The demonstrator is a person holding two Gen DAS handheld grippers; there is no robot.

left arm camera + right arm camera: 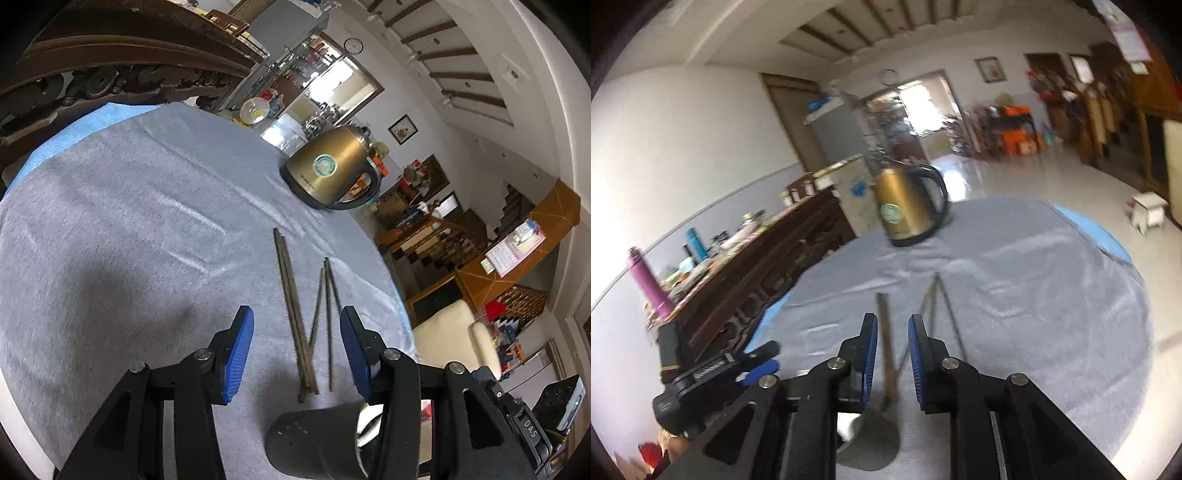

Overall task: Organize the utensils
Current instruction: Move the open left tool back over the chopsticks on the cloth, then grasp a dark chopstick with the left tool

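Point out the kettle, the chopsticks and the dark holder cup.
kettle [328, 166]: left wrist view, on its gold body near the round label.
chopsticks [293, 306]: left wrist view, mid-shaft of the longest pair.
dark holder cup [314, 443]: left wrist view, on its side wall.

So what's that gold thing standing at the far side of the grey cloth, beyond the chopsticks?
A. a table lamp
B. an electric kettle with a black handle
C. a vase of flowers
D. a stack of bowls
B: the gold kettle stands upright on the grey tablecloth, black handle and base visible, well beyond the chopsticks lying loose on the cloth.
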